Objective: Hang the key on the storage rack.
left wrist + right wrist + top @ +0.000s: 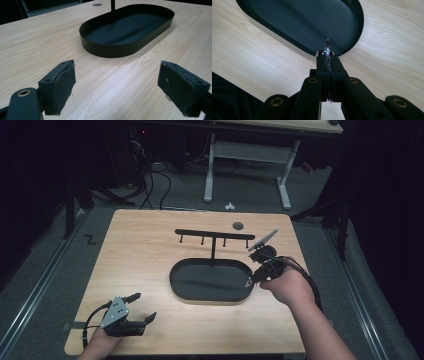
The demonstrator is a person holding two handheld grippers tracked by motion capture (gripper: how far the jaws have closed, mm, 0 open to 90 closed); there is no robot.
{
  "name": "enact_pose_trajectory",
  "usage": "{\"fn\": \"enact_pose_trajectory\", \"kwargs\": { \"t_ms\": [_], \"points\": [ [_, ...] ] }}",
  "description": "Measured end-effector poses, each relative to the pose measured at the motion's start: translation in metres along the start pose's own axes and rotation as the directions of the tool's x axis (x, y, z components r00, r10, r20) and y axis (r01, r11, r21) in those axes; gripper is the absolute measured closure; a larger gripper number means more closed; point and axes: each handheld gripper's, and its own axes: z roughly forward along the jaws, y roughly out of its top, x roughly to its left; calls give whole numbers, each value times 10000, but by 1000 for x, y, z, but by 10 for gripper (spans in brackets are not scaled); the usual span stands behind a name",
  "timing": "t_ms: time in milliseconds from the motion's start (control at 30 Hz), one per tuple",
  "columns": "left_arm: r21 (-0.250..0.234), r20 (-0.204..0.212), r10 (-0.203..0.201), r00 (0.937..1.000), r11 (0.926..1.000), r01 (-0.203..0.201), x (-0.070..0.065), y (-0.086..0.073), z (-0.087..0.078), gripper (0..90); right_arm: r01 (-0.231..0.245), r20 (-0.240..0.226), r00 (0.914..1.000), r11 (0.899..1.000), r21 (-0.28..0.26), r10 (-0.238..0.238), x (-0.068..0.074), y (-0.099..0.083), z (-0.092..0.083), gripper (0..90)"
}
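The right gripper [325,53] had its jaws clenched on a small silver metal key ring [327,46], which stood edge-on above the jaw tips, over the near right end of the black oval metal tray [176,280]. That tray lay on the pale wooden worktop [140,250], with a black T-shaped hook stand [214,236] rising from its far side. The left gripper [139,308] rested low at the worktop's near left corner, well apart from the tray, jaws released and spread wide over bare wood.
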Motion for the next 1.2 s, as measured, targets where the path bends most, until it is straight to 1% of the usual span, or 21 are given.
{"fn": "enact_pose_trajectory", "kwargs": {
  "t_ms": [167,367,567,633,667,700,767,900,1000,1033,1067,1133,1200],
  "points": [
    [5,5,8,10000,10000,-8,0,0,0,152,-57,57,10000,10000,30,57,2,8,-6,882],
    [-18,13,0,10000,10000,0,0,0,0,151,91,196,9998,9999,-88,-89,3,19,-16,883],
    [8,29,3,10000,10000,-3,0,0,0,152,-22,286,9996,9998,-184,27,2,30,-24,883],
    [3,31,7,10000,10000,-7,0,0,0,152,-65,240,9997,9997,-244,71,1,33,-24,882],
    [4,22,27,10000,10000,-27,0,0,0,151,-13,249,9997,9996,-284,20,1,34,-23,882],
    [4,26,31,10000,10000,-31,0,0,0,152,-111,216,9997,9996,-258,116,1,35,-22,882],
    [21,29,36,10000,10000,-36,0,0,0,152,-93,205,9997,9998,-170,96,1,37,-19,883],
    [0,22,23,10000,10000,-23,0,0,0,152,-121,153,9998,9997,-207,125,-1,42,-16,883],
    [4,23,25,10000,10000,-25,0,0,0,152,-131,231,9996,9997,-221,136,-1,47,-17,882],
    [5,25,25,10000,10000,-25,0,0,0,151,-90,203,9997,9995,-298,96,-2,47,-17,883],
    [6,28,26,10000,10000,-26,0,0,0,152,-134,273,9995,9996,-266,141,-3,49,-18,882],
    [11,32,30,10000,10000,-30,0,0,0,152,-204,214,9995,9990,-402,213,-5,51,-18,882],
    [14,37,52,10000,10000,-52,0,0,0,151,-289,224,9993,9987,-412,298,-8,52,-19,883]
  ]
}}
